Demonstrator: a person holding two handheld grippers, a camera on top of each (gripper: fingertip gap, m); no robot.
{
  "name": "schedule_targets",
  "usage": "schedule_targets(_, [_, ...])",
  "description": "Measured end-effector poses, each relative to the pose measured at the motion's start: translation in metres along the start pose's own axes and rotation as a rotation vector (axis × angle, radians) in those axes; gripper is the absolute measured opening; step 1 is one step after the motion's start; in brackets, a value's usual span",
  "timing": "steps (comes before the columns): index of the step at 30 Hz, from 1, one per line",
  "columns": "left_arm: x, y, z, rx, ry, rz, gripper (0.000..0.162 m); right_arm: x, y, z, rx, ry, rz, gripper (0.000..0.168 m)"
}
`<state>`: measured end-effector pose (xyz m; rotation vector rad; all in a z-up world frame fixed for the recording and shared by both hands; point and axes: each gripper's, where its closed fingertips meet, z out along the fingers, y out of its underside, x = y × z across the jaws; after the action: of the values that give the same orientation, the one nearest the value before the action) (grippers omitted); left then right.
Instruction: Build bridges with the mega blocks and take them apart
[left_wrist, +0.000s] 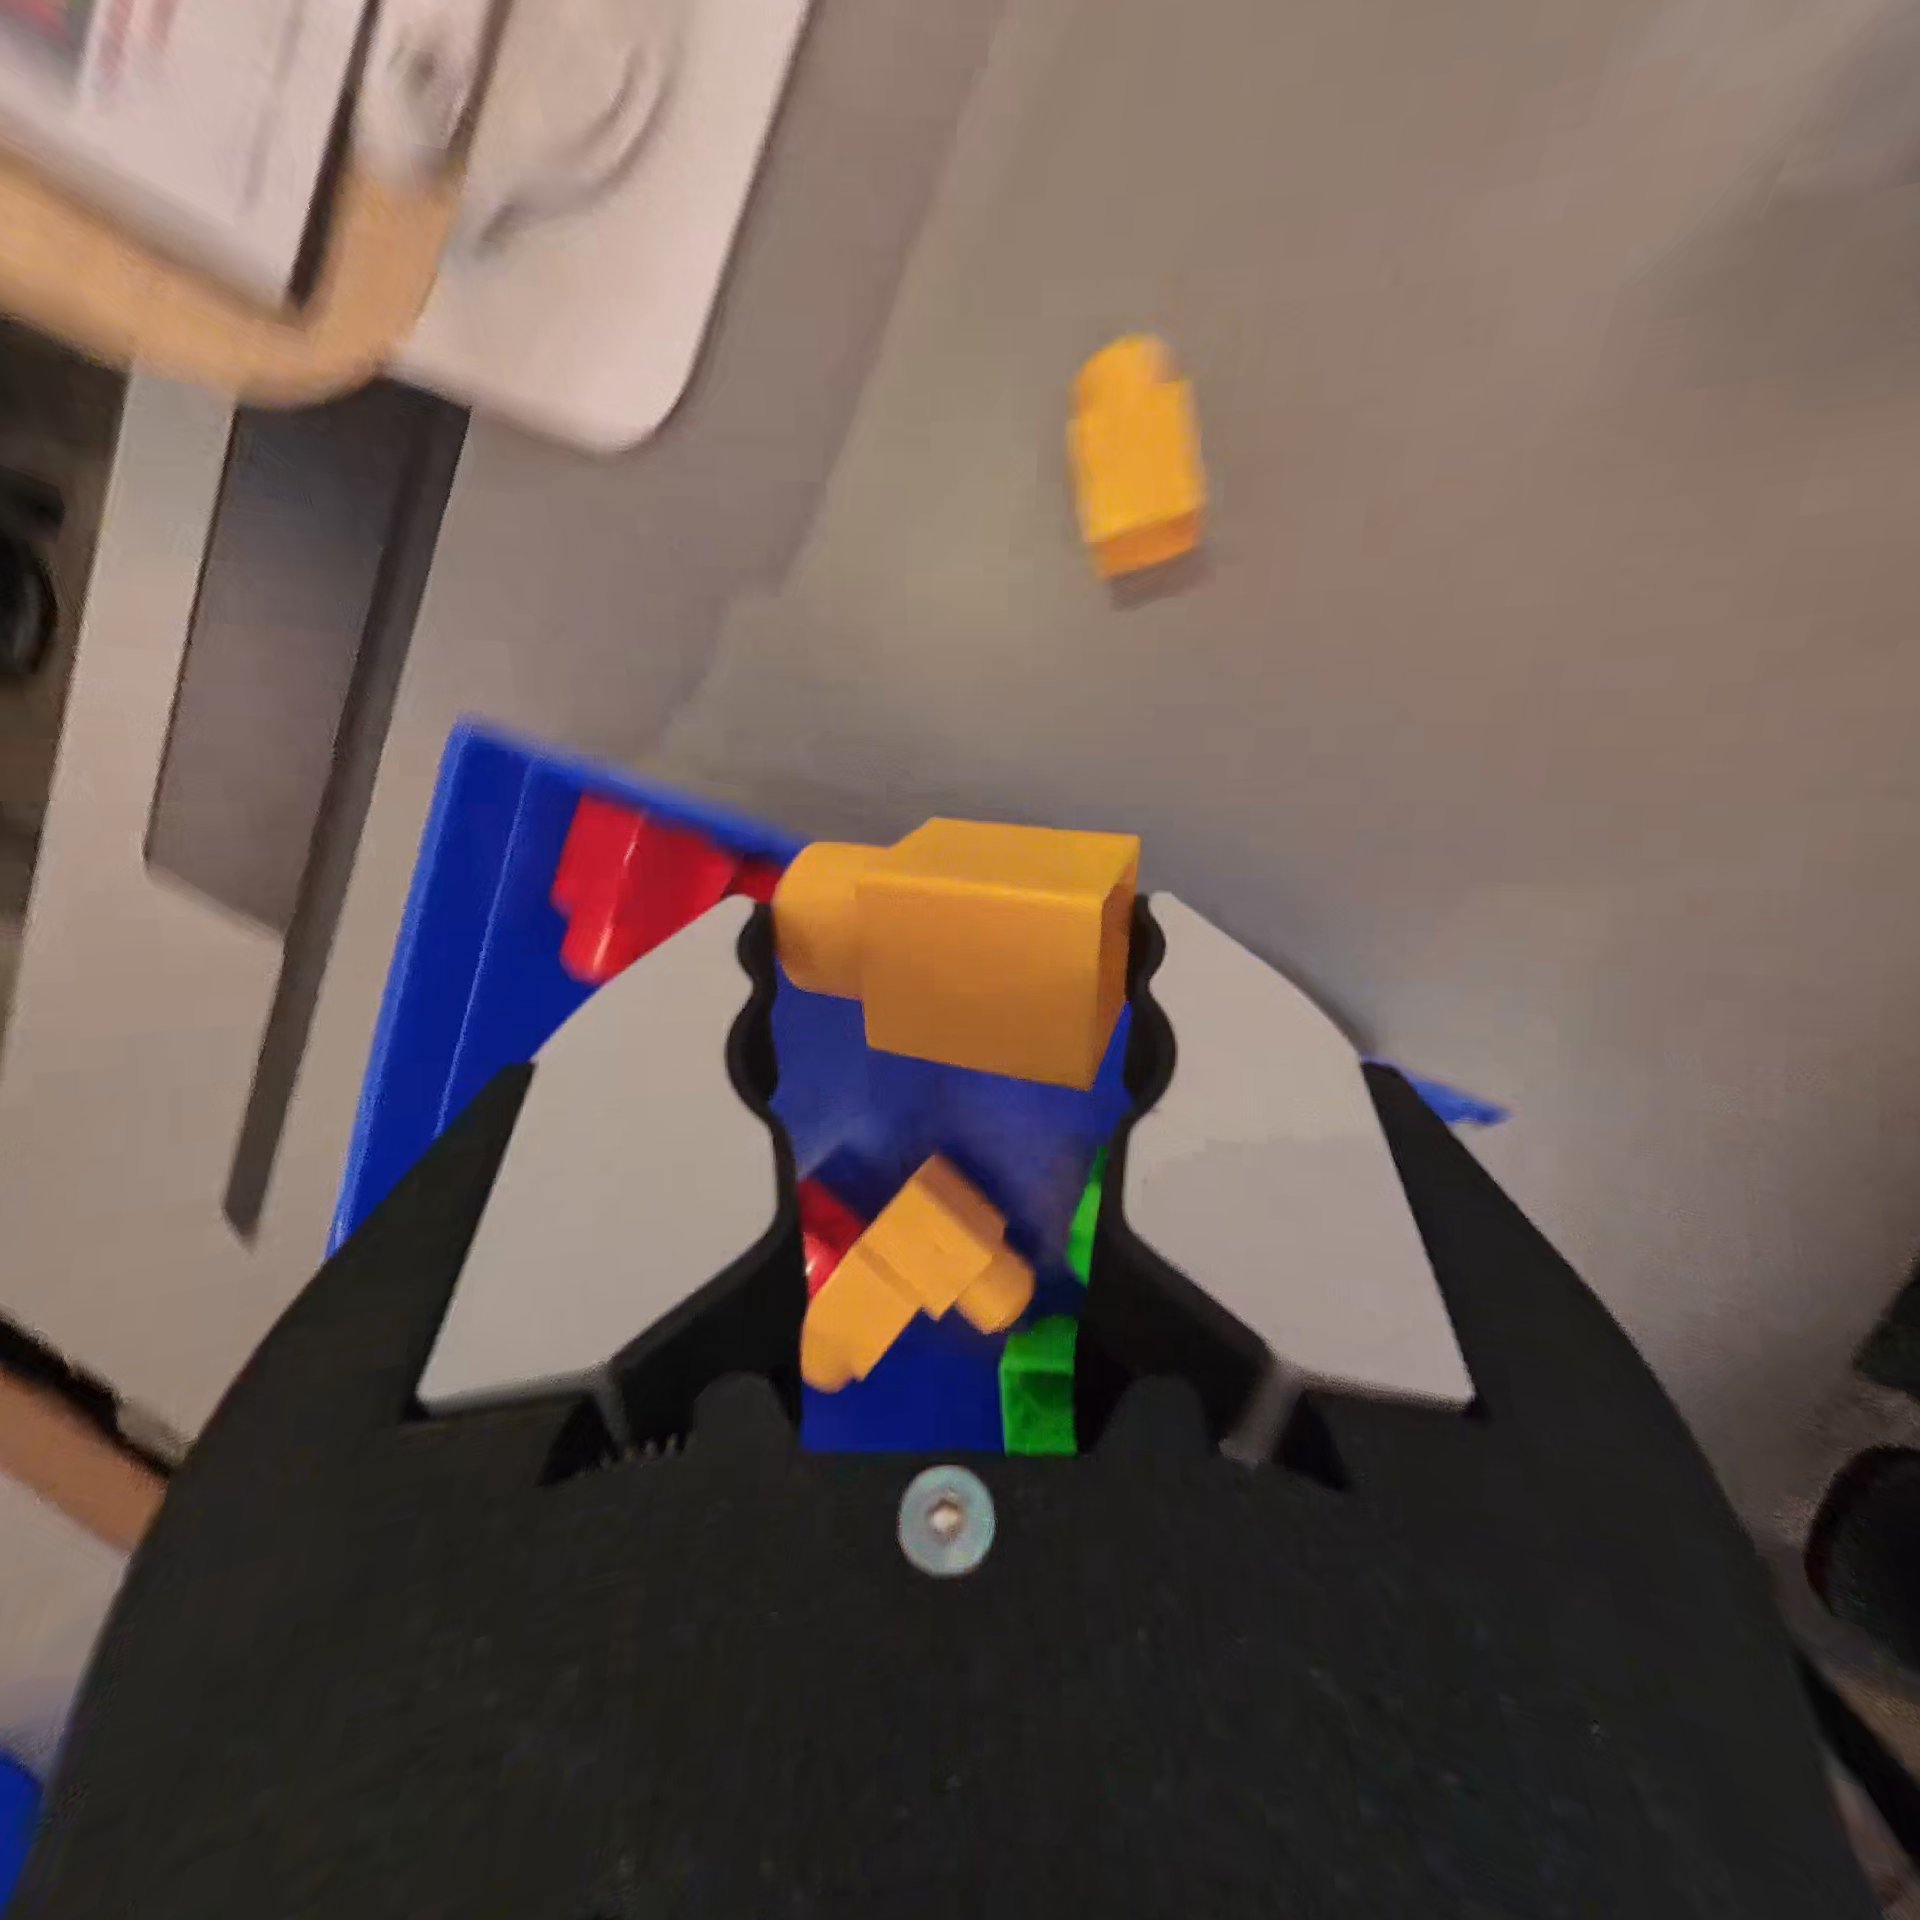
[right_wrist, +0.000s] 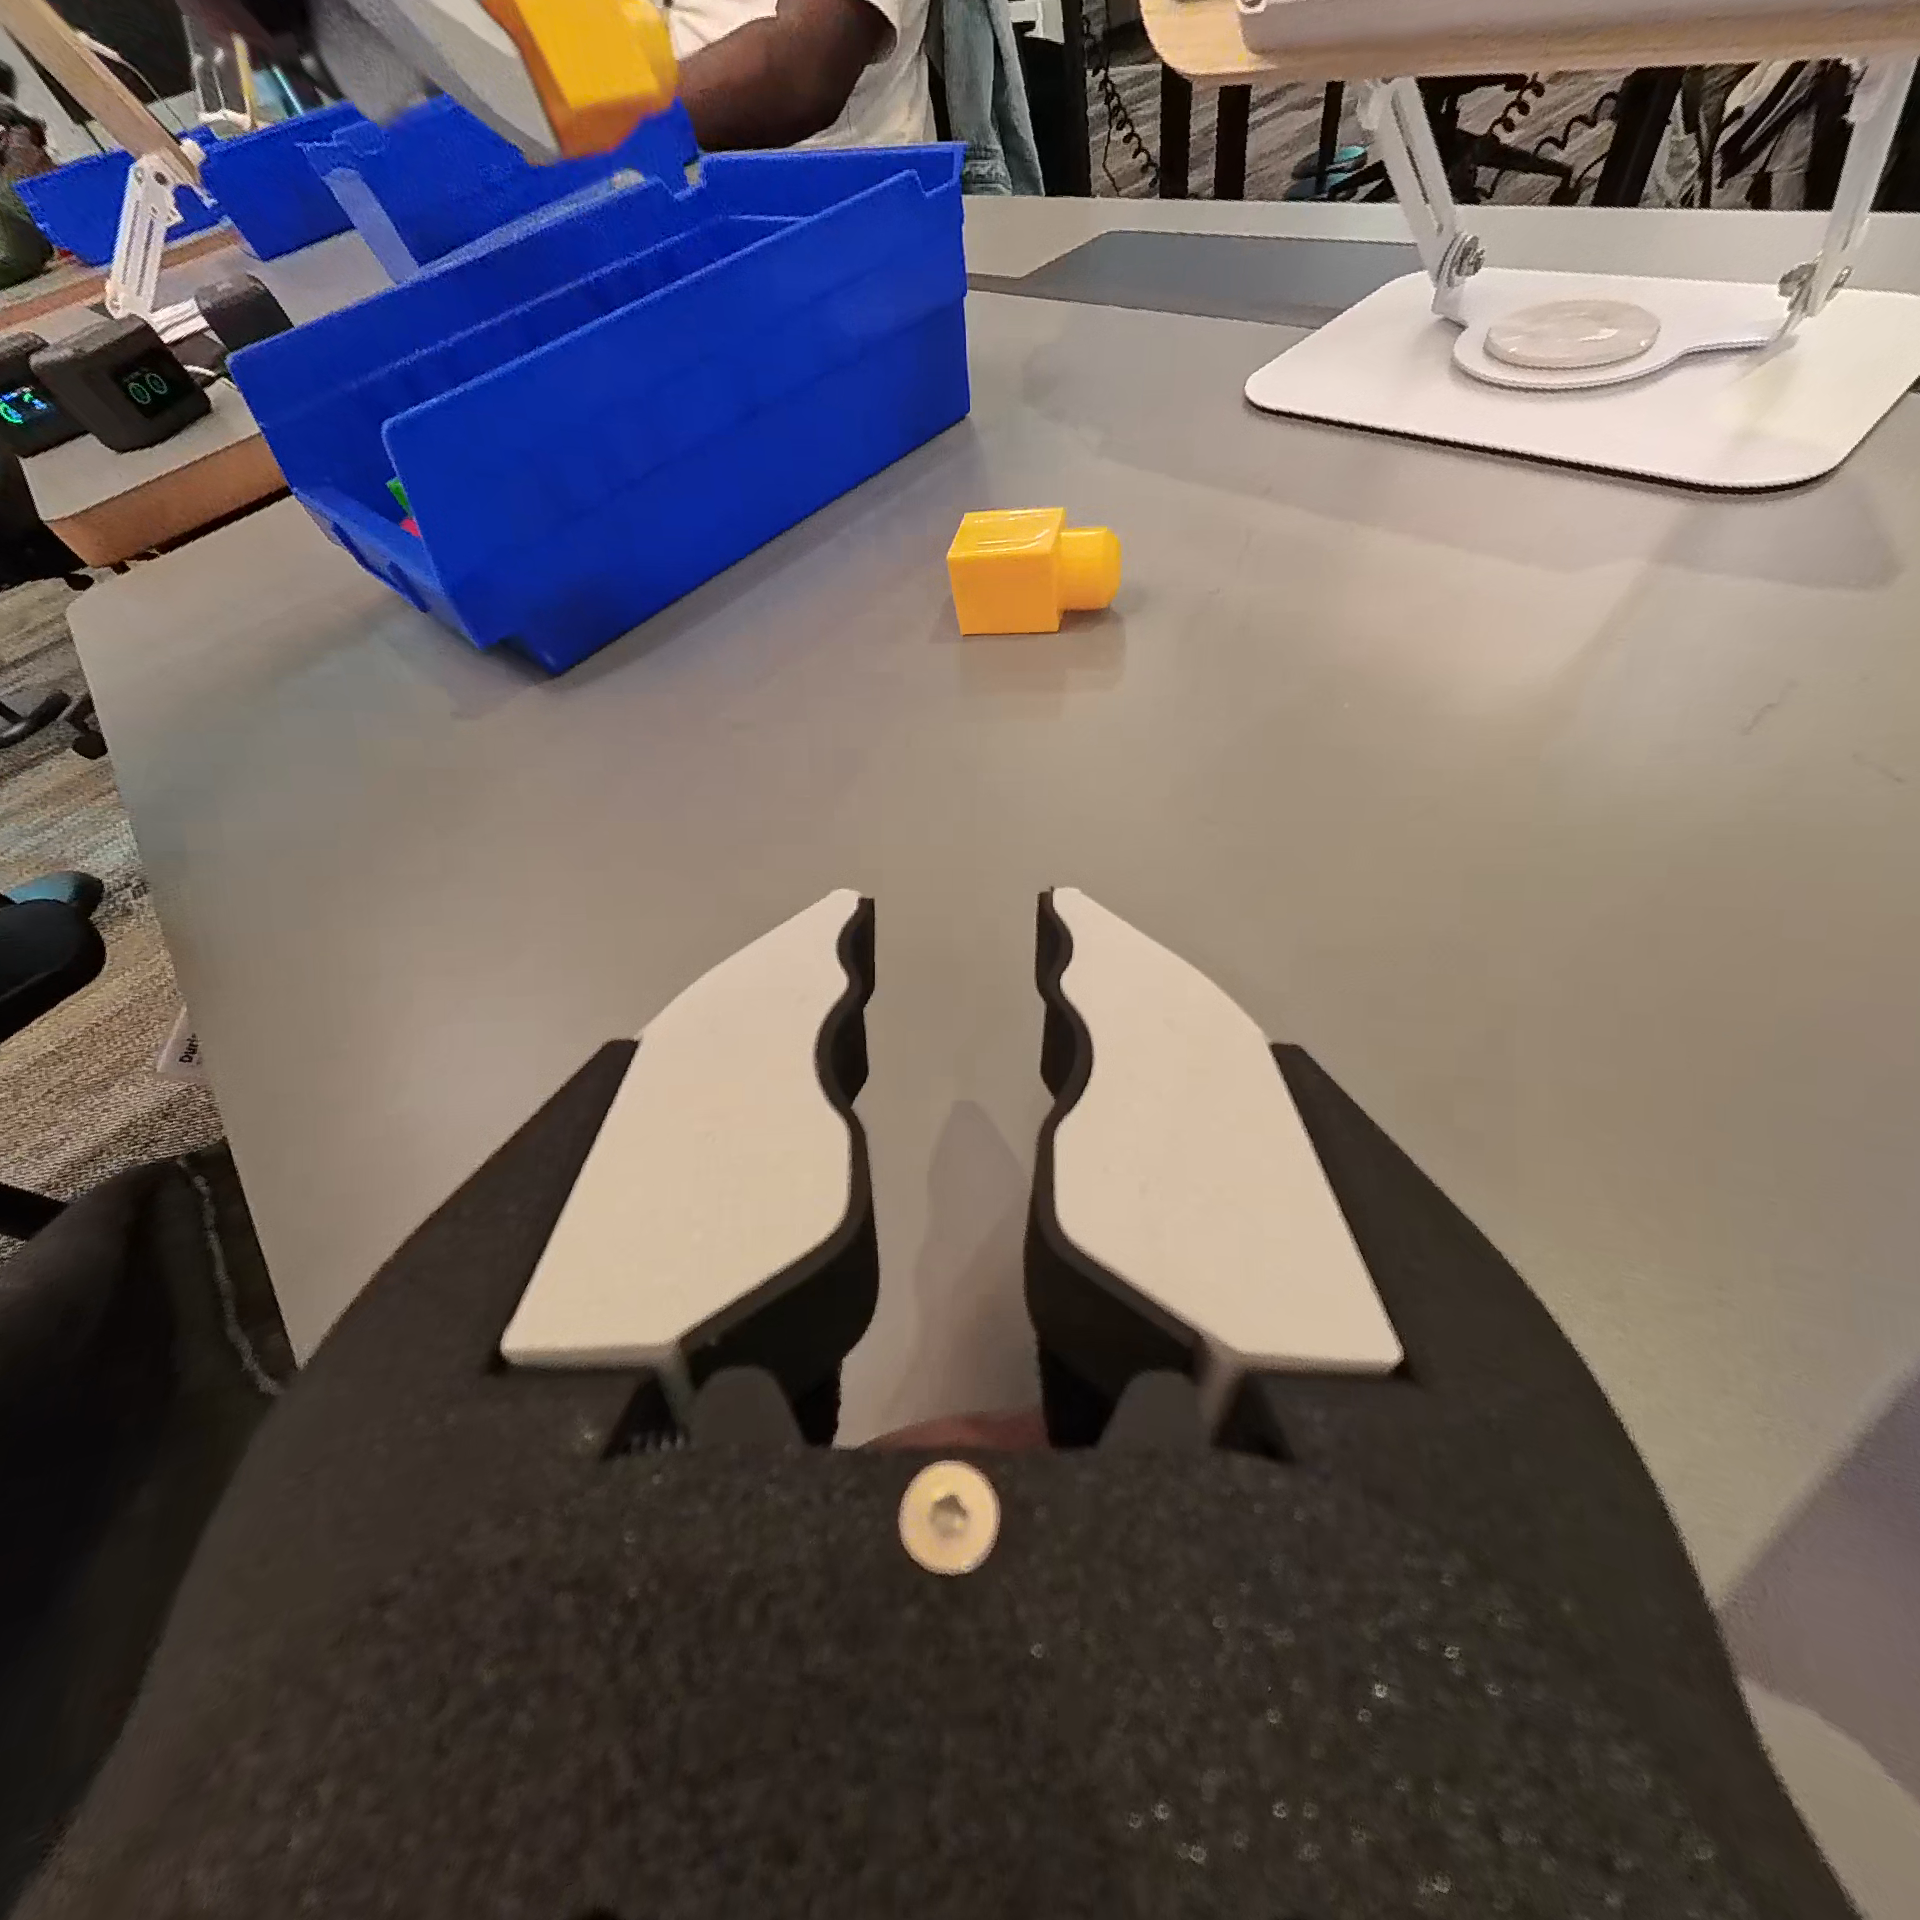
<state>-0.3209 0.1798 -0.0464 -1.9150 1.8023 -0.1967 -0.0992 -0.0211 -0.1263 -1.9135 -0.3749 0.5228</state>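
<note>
Left claw (left_wrist: 951, 961) clamped on a yellow block (left_wrist: 987, 951), stud sideways, above the blue bin (right_wrist: 623, 416) near the surface's far left corner. Right claw (right_wrist: 956, 935) part open, empty, low over the surface (right_wrist: 1351, 831). Second yellow block (right_wrist: 1029, 571) lies just beside the bin. Risk: sideways grip slips, block falls into bin.

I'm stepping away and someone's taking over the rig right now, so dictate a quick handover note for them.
Left gripper: shut on a yellow block, held above the blue bin.
Right gripper: open, empty, low over the grey table.
A second yellow block lies on its side on the table beside the bin. More yellow, red and green blocks are in the bin.
Done: no bridge in view yet.
Left: place the held block, then build.
</note>
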Motion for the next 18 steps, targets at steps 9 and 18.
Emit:
schedule_targets(9, [0.117,-0.088,0.068,0.021,0.171,0.665,0.065,-0.003,0.0,0.0,0.0,0.009,-0.023,0.029])
schedule_targets(18, [0.121,-0.084,0.145,-0.071,0.455,1.022,0.065,-0.003,0.0,0.002,0.001,0.004,-0.001,0.028])
